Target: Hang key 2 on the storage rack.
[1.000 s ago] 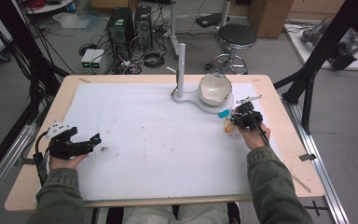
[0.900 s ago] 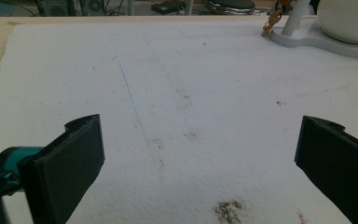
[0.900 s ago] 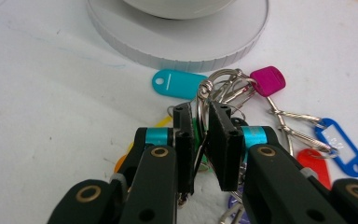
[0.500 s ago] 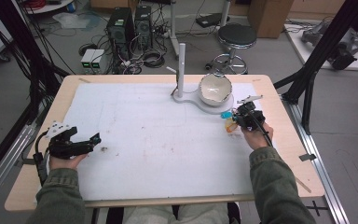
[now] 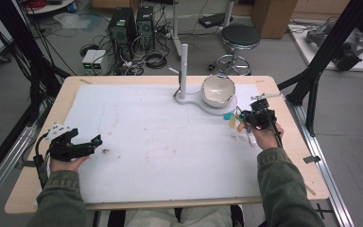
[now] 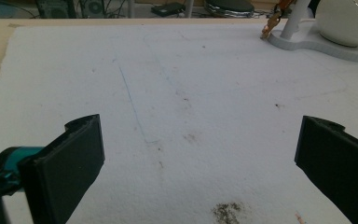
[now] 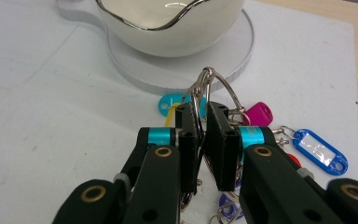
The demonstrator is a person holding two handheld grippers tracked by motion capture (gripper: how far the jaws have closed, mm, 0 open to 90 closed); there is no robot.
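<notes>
Beside bowl (image 5: 217, 90), right tongs (image 5: 253, 118) raised, clamping key ring (image 7: 205, 88)

Wooden table (image 5: 283, 156), white mat (image 5: 160, 142) (stained), bowl stand (image 5: 196, 100)

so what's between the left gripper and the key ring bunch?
Bare white mat, stained here and there, between the left gripper and the key ring bunch in the right gripper; the high view shows it.
</notes>
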